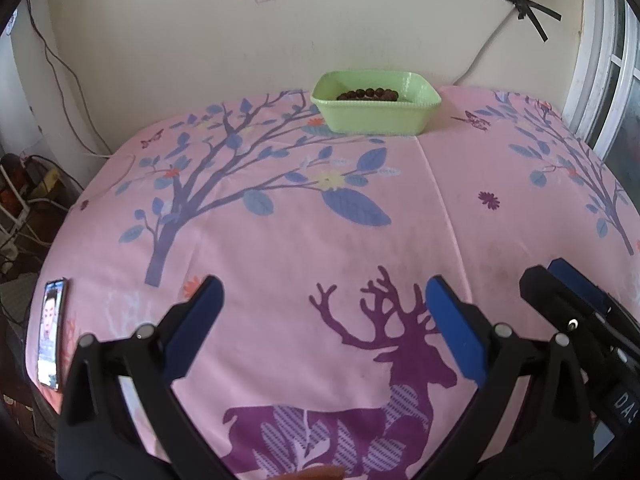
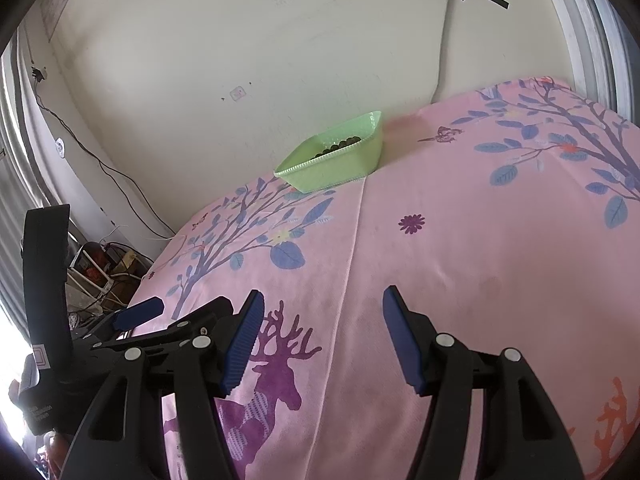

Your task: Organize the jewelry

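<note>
Blue-padded black fingers of the left tool (image 1: 322, 292) frame the bottom of the left wrist view, spread wide with nothing between them, above a purple deer printed on the pink cloth with blue-leaved trees (image 1: 400, 232) that covers the tabletop; the right tool (image 2: 323, 304) likewise stands open and empty over the same cloth in its own view, tilted so the tabletop slopes up to the right; each view catches the other tool at its edge, the right tool at the lower right of the left view and the left tool at the lower left of the right view, the two just beside each other; far across the cloth, near the cream wall (image 1: 180, 40), sits a pale green rectangular plastic basket (image 1: 376, 118), and inside it lies a string of dark brown round beads (image 1: 368, 93), well apart from both tools; only the left view shows a smartphone with a lit screen (image 1: 50, 340) lying at the left edge of the tabletop; only the right view shows a tall black handle-like block (image 2: 44, 276) at the left; crossed strips of black tape (image 1: 522, 6) pin a white cable to the wall, and cluttered cords and a rack (image 1: 24, 188) sit on the floor beyond the left edge; between tools and basket the cloth lies bare.
</note>
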Action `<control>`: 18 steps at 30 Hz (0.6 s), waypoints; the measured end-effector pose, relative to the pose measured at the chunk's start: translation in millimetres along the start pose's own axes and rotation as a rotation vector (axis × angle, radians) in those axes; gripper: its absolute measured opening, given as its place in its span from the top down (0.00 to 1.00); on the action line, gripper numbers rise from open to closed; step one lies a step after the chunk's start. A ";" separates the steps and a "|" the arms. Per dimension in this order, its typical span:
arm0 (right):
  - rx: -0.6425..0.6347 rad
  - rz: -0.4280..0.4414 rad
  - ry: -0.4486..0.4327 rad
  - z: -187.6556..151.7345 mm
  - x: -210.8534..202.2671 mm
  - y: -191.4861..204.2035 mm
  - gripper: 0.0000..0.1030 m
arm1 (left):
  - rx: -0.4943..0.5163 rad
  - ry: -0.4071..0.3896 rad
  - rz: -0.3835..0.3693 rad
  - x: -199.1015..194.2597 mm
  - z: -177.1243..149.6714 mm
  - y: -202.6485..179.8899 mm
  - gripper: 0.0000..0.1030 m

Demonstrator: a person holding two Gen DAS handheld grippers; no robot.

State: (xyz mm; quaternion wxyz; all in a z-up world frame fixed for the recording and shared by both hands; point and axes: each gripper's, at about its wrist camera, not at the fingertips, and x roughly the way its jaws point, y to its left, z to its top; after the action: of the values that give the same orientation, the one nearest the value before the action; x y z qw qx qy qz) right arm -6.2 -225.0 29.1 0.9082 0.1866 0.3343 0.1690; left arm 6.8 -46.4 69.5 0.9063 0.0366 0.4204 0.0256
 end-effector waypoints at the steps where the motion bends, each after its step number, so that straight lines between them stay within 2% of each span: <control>1: 0.000 0.001 0.000 0.1 0.1 -0.1 0.66 | -0.002 0.000 0.000 0.3 -0.1 0.4 0.06; 18: 0.004 0.001 0.009 -2.7 2.7 -1.7 0.66 | -0.012 0.011 0.000 5.0 -1.3 6.4 0.06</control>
State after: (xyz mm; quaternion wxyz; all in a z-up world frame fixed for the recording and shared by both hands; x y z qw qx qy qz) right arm -5.7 -224.7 24.9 0.9062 0.1879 0.3387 0.1697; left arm 8.9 -39.5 65.4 0.9040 0.0310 0.4254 0.0280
